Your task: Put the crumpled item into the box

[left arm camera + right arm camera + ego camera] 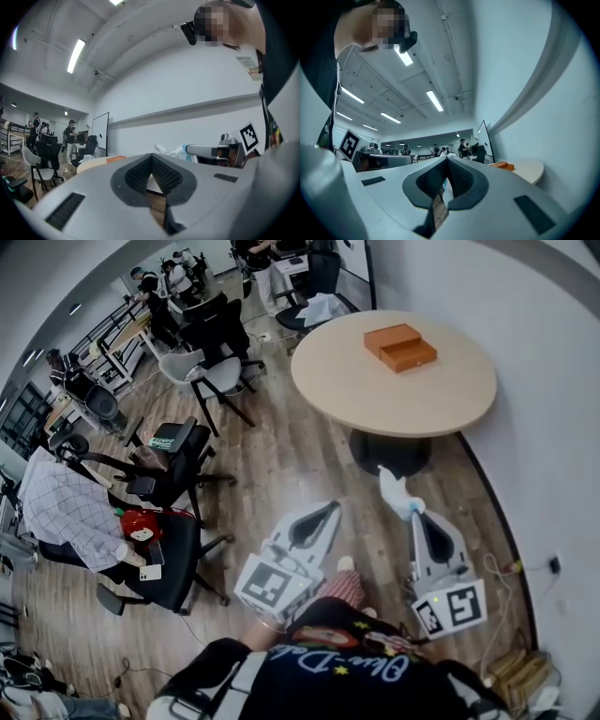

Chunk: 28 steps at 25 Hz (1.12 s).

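My right gripper is shut on a crumpled white and blue item, which sticks out past its tips above the wooden floor. From the right gripper view, only a sliver of the crumpled item shows between the jaws. The left gripper view catches the crumpled item at the tip of the right gripper. My left gripper hangs beside it to the left, shut, with nothing held. An orange box lies on the round table ahead. The orange box sits to the right.
Black office chairs stand to the left, one carrying a red object and a plaid cloth. A grey wall runs along the right, with cables on the floor. People work at desks far back left.
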Motion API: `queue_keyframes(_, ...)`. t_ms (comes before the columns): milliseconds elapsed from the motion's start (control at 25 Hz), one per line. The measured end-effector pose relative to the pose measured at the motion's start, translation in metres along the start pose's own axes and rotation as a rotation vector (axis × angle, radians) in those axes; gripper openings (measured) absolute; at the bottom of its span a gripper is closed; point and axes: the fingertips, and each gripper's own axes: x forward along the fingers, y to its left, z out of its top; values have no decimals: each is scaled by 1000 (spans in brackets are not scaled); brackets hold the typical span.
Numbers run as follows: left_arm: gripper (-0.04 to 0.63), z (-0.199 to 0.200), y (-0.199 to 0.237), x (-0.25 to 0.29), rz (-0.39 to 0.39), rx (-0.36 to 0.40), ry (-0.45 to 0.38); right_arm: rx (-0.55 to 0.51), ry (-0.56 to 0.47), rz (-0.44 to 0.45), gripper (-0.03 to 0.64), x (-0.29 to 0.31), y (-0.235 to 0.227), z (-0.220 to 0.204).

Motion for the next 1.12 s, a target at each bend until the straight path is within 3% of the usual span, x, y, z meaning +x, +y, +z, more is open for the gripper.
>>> queue_keyframes(440,-8,-13,-9,60,-116,14,29,-3,-16,-75,-2,3,-44,9)
queue_keyframes(680,-8,-2,-11,97,-140,-29,-14,-51,-10,-107,-2,9,-75,20)
queue_keyframes(1120,-8,-2,-1,158,-170,-40,-2,-96,28,-123,-2,39,-127,21)
